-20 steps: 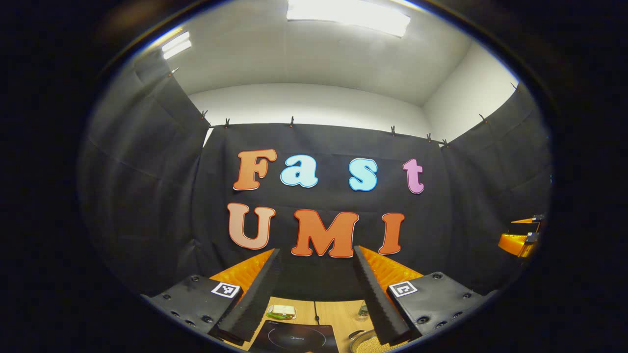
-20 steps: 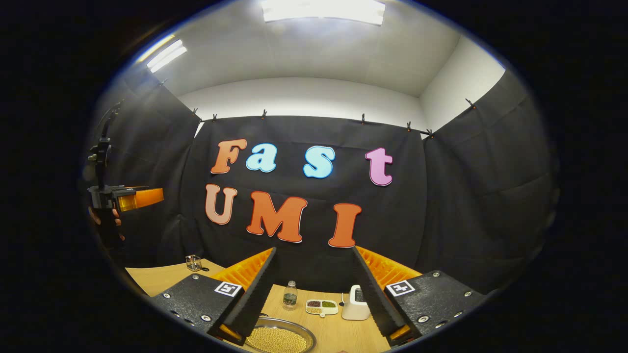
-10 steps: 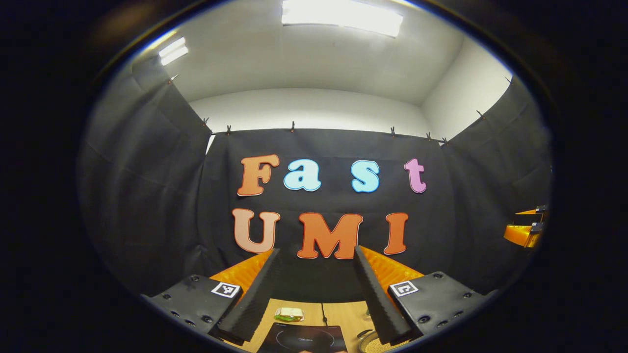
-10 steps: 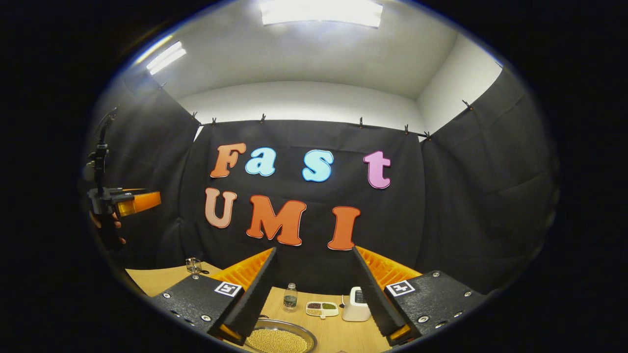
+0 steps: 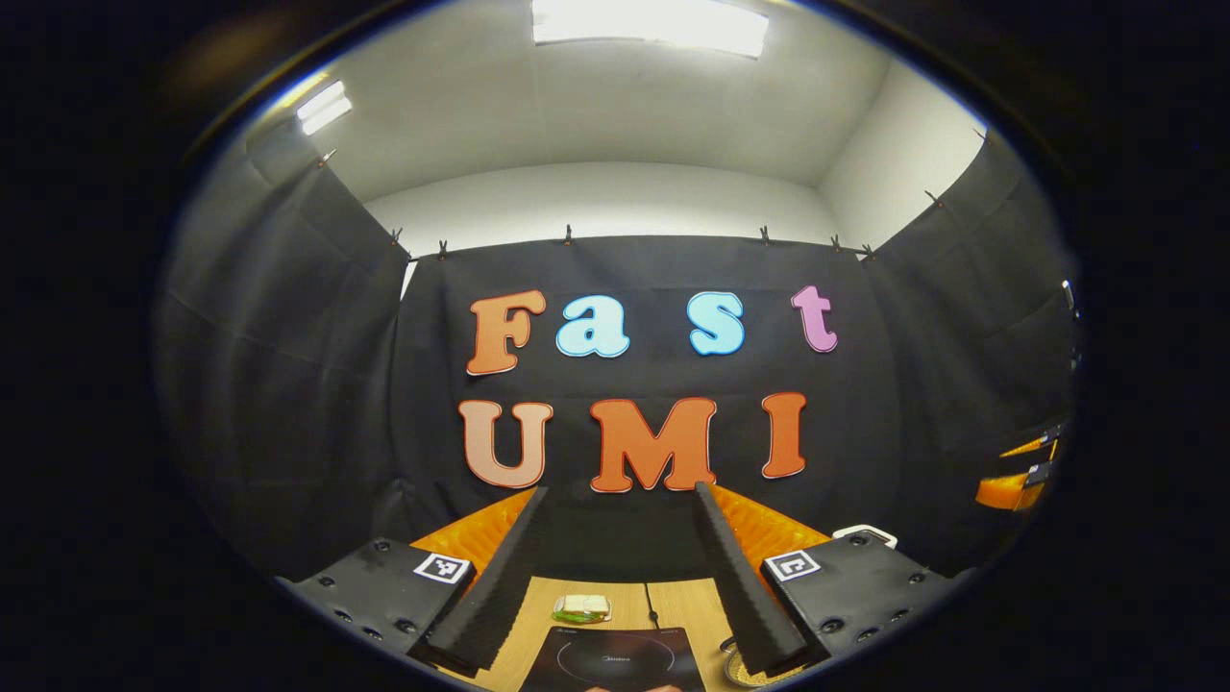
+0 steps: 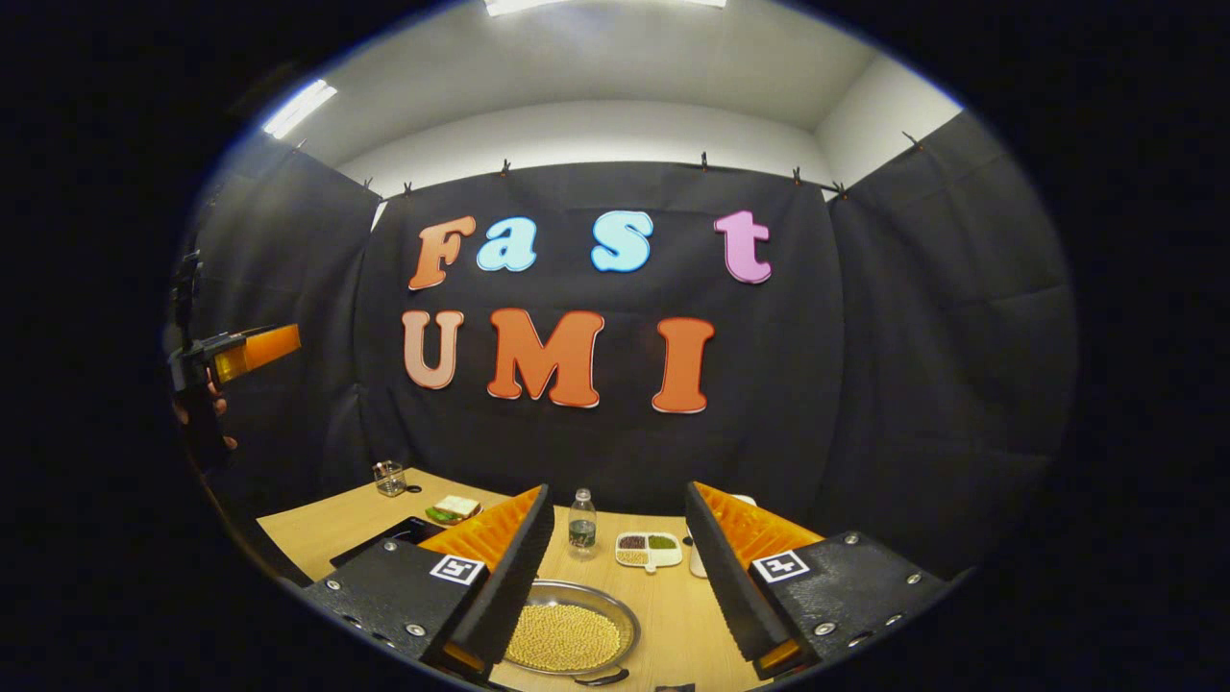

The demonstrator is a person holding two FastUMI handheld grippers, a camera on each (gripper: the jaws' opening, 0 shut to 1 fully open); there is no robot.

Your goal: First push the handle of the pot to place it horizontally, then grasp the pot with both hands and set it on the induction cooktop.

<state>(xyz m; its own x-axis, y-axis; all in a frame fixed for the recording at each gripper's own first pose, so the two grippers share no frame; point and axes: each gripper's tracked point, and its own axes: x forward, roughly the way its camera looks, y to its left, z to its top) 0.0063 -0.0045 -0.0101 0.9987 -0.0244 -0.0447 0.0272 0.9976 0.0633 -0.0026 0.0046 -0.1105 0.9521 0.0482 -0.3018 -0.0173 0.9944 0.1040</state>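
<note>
Above the worktop, both grippers are hovering with fingers spread, the right gripper facing the bean-filled pot, the left gripper facing the induction cooktop.

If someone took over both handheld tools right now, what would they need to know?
Left gripper: jaws open, empty, held above the black induction cooktop.
Right gripper: jaws open, empty, above the round metal pot of yellow beans on the wooden table.
The pot's dark handle sticks out at its near edge.
Done: nothing visible yet; the pot sits off the cooktop.
Left: push the handle horizontal, grasp the pot with both grippers, set it on the cooktop.
</note>
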